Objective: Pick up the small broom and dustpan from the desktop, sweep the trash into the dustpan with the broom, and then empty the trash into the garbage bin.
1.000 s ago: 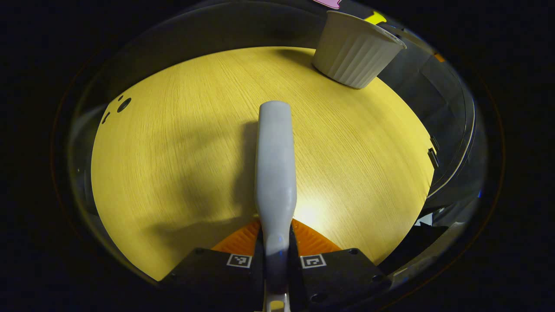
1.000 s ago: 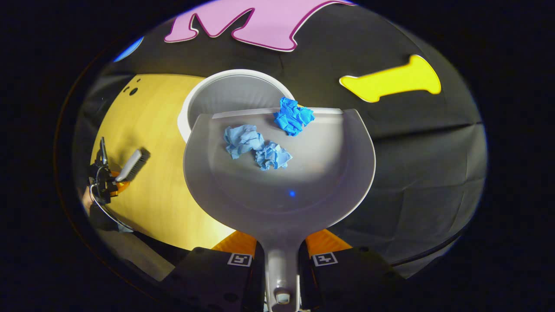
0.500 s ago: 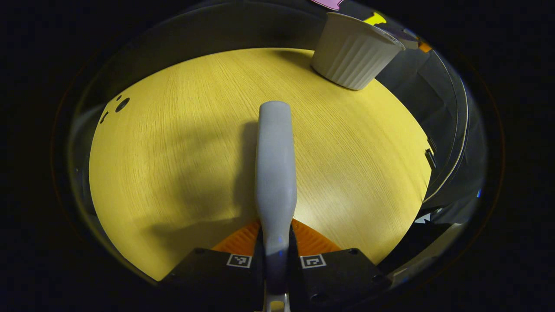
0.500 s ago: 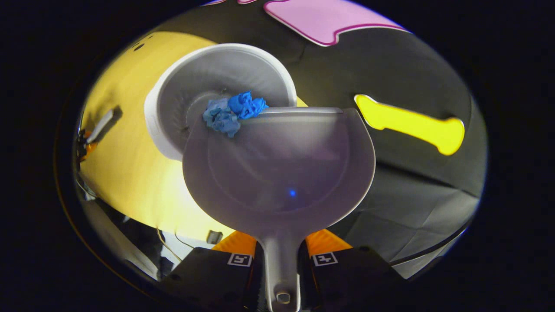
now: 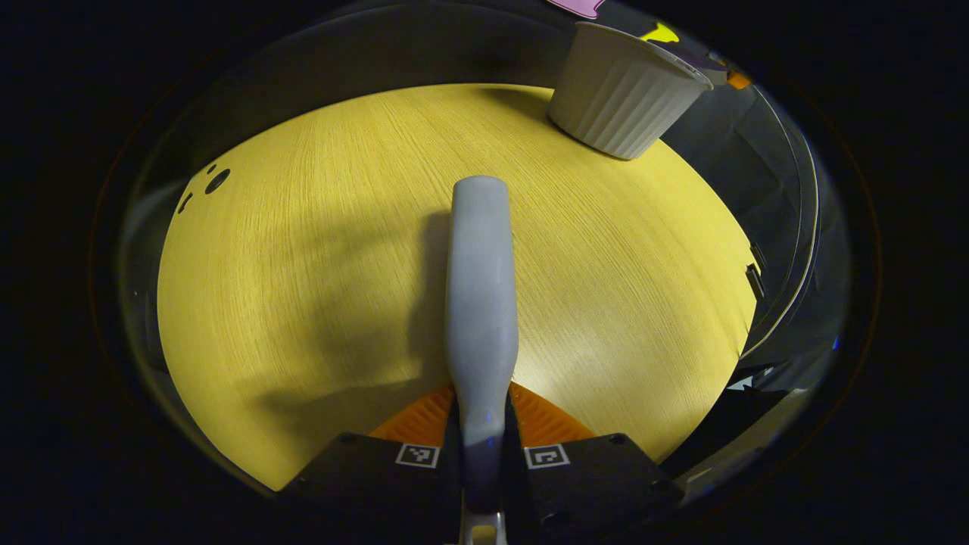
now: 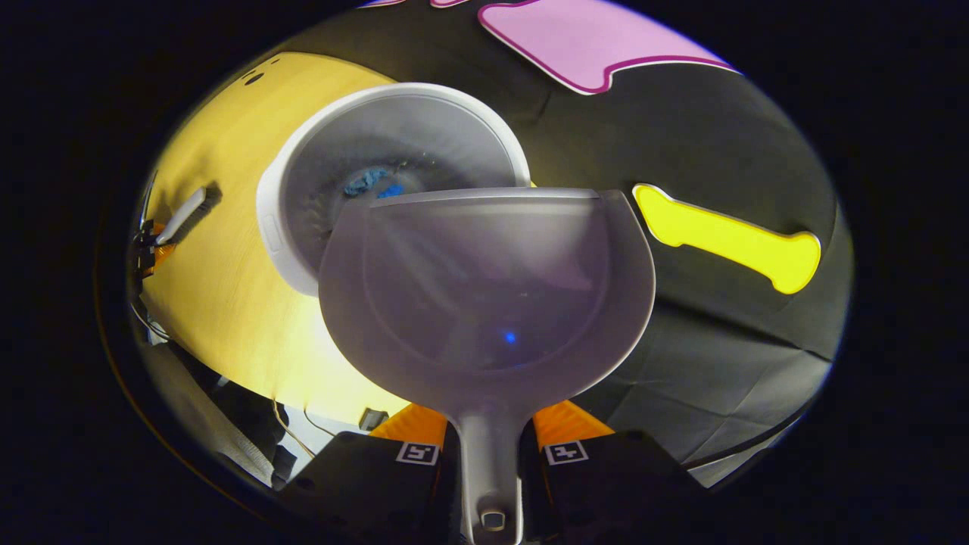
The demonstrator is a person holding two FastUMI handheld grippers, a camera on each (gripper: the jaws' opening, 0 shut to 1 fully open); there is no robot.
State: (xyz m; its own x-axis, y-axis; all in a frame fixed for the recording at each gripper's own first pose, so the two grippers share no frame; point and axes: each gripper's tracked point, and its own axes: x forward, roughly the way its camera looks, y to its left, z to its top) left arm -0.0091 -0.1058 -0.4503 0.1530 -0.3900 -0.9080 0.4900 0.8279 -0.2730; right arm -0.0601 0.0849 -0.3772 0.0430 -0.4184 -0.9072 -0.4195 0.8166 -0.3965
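Left fingers: the left gripper (image 5: 481,454) clamps the grey broom (image 5: 480,303) by its handle, both fingers pressed on it; the broom reaches out over the yellow desktop (image 5: 303,265).
Right fingers: the right gripper (image 6: 490,453) grips the handle of the grey dustpan (image 6: 488,295), whose pan is bare.
Dustpan lip: over the rim of the white garbage bin (image 6: 284,250).
Trash: blue paper scraps (image 6: 366,182) lie at the bin's bottom.
Bin: standing at the desktop's far edge, ribbed outside.
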